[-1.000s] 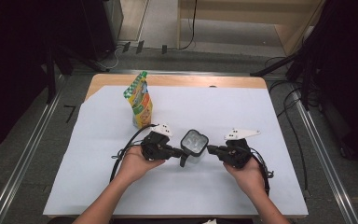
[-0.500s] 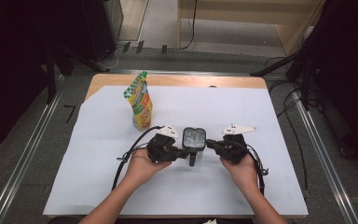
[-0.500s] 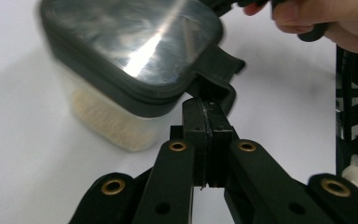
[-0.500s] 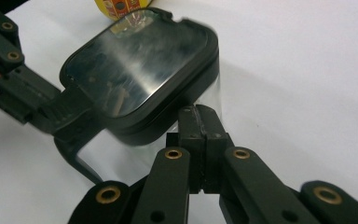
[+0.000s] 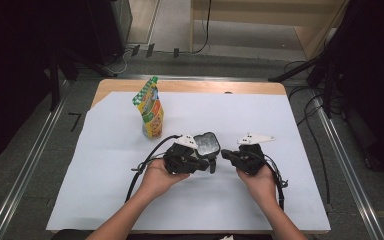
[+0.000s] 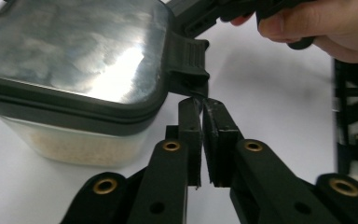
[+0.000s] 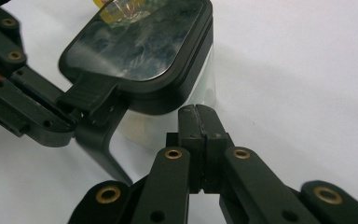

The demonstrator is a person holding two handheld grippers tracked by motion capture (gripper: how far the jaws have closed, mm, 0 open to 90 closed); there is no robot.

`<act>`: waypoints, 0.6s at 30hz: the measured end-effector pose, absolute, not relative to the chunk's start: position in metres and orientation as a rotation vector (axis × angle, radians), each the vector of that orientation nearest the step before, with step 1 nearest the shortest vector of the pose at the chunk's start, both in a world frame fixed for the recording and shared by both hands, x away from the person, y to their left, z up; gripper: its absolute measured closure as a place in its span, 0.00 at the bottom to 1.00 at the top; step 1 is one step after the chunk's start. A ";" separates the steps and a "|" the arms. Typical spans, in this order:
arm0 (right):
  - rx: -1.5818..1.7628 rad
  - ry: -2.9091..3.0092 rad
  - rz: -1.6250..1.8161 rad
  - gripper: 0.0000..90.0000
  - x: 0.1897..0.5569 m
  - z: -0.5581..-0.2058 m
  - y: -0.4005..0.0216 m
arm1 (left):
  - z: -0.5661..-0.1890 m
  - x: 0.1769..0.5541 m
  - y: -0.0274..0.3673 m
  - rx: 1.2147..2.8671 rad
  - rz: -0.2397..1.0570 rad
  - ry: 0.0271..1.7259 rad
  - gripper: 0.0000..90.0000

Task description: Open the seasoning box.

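A clear container [image 5: 207,143] with a black lid and a side latch [image 6: 186,60] stands on the white sheet between my two grippers. My left gripper [image 5: 213,164] points right at it. In the left gripper view, my left gripper [image 6: 201,102] has its tips against the latch's lower edge. Its jaws have just been opening a hair and only a thin slit shows between them; whether the latch lip is pinched I cannot tell. My right gripper [image 5: 226,153] points left. In its own view my right gripper [image 7: 198,109] is shut on nothing, just short of the container's wall under the lid [image 7: 144,42].
A colourful stand-up pouch [image 5: 151,107] stands upright at the back left of the white sheet [image 5: 280,125]. The wooden table edge [image 5: 190,86] runs behind it. Cables trail from both grippers toward the front edge.
Both grippers have drawn in a little toward the container. The container has shifted slightly away from the person.
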State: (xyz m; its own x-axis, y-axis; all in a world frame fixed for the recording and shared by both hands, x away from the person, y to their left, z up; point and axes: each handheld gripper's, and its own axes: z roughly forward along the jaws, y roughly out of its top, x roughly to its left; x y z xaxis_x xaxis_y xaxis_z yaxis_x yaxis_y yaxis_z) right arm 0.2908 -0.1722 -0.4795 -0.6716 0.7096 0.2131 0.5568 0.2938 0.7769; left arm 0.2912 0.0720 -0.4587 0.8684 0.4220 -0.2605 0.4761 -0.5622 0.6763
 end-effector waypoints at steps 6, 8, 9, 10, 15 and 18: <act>1.163 2.389 1.350 1.00 0.273 -0.470 -0.179 | -0.451 0.293 0.089 2.242 -0.114 0.654 0.88; 1.144 2.394 1.353 1.00 0.268 -0.466 -0.179 | -0.449 0.296 0.097 2.241 -0.109 0.679 0.85; 1.136 2.396 1.357 1.00 0.266 -0.464 -0.178 | -0.449 0.296 0.101 2.242 -0.098 0.690 0.83; 1.131 2.402 1.362 1.00 0.263 -0.463 -0.177 | -0.448 0.297 0.105 2.245 -0.090 0.691 0.81; 1.088 2.428 1.381 1.00 0.255 -0.463 -0.167 | -0.446 0.302 0.119 2.209 -0.083 0.702 0.64; 1.073 2.454 1.386 1.00 0.252 -0.463 -0.160 | -0.445 0.303 0.125 2.210 -0.059 0.703 0.57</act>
